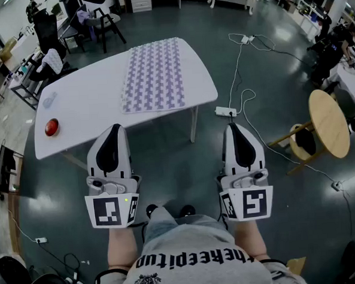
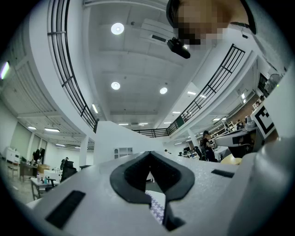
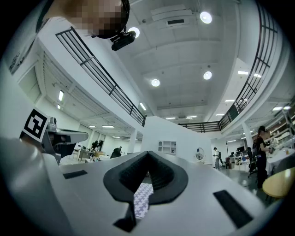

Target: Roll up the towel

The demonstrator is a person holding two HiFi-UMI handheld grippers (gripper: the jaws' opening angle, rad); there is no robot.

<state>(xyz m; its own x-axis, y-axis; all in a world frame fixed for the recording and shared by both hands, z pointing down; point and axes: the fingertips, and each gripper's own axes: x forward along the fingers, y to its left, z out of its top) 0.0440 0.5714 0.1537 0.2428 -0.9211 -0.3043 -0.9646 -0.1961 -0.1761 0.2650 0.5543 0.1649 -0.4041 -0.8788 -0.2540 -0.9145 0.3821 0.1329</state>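
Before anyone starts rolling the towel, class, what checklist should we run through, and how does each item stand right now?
1. Towel lies flat and unrolled on the table: ok.
2. Towel top free of other things: ok; the red round object sits apart, near the table's left corner.
3. Left gripper jaws open for a grasp: not ok; shut and empty.
4. Right gripper jaws open for a grasp: not ok; shut and empty.
5. Both grippers at the towel's edge: not ok; both are held short of the table, over the floor.
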